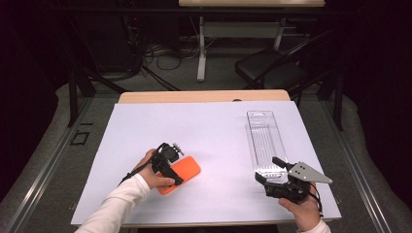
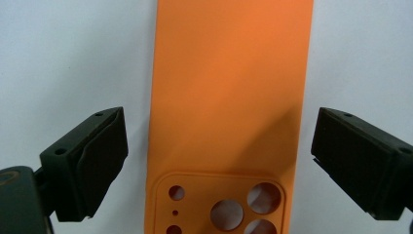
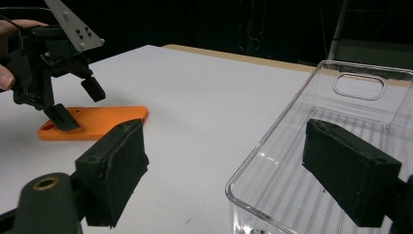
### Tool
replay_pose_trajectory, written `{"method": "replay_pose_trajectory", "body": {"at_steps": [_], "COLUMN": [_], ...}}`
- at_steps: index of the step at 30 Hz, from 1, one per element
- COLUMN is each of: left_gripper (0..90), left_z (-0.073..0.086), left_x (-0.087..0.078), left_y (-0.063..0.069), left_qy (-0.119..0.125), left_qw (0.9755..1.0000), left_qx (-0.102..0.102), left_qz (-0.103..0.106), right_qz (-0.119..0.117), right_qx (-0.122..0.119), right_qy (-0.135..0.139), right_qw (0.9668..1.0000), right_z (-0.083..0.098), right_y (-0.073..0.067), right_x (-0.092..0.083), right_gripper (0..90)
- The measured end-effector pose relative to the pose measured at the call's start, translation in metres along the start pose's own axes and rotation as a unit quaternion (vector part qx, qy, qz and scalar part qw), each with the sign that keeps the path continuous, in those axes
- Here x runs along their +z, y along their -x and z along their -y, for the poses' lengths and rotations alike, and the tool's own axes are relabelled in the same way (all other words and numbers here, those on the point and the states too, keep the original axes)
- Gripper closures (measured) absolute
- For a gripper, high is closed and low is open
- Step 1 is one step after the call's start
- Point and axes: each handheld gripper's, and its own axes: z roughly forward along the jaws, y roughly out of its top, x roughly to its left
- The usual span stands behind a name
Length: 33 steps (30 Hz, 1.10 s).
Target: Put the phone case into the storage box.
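Dark surroundings, with a folding chair (image 1: 265,68) and desk legs (image 1: 201,48) behind, frame a table covered by a white sheet (image 1: 204,136), on which all the work is laid out.

An orange silicone phone case (image 2: 229,97) is seen lying flat on the sheet, camera cut-outs facing up, directly below and between the jaws of the left gripper (image 2: 219,161). Those jaws are spread wide, one on each long side of the case, and a strip of white sheet is visible between each pad and the case edge, so nothing is pinched yet. In the right gripper view that gripper (image 3: 73,105) is shown tilted down over the cut-out end of the case (image 3: 97,122).

A clear rectangular plastic tray (image 3: 311,146) with a ribbed floor stands in front of the right gripper (image 3: 224,165), whose jaws are also spread. The near corner of the tray is seen between them, with one jaw apparently over the inside and the other outside. No pad is judged to be pressing on the wall, though contact cannot be fully ruled out.

Several slips can be foreseen. A soft case gripped across its width could be bowed or squeezed out of the pads, since it lies flush on the sheet and little edge is offered. A skewed closure could push it sideways instead of lifting it. The light tray could be slid or tipped if its thin wall were nudged rather than clamped squarely.
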Motion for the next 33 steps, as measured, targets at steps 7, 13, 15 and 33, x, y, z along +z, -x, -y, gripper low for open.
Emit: {"method": "replay_pose_trajectory", "body": {"at_steps": [7, 13, 15, 33], "left_gripper": [6.5, 6.5, 6.5, 10.3], "left_z": [-0.002, -0.003, -0.003, -0.003], "left_x": [0.006, 0.011, 0.012, 0.015], "left_y": [0.001, 0.001, 0.001, 0.005], "left_qy": [-0.010, -0.011, -0.012, -0.023], "left_qw": [0.9999, 0.9999, 0.9999, 0.9994], "left_qx": [0.012, 0.010, 0.009, 0.022], "left_qz": [0.005, 0.000, -0.001, -0.014], "right_qz": [-0.001, -0.003, -0.002, -0.004], "right_qx": [0.003, 0.006, 0.004, 0.009], "right_qy": [0.001, -0.001, -0.001, -0.006], "right_qw": [1.0000, 1.0000, 1.0000, 0.9999], "right_z": [0.000, 0.000, 0.001, 0.002], "right_y": [0.000, 0.000, 0.001, 0.001], "right_x": [0.000, 0.000, 0.001, 0.002], "right_gripper": [15.5, 15.5, 15.6, 15.7]}}
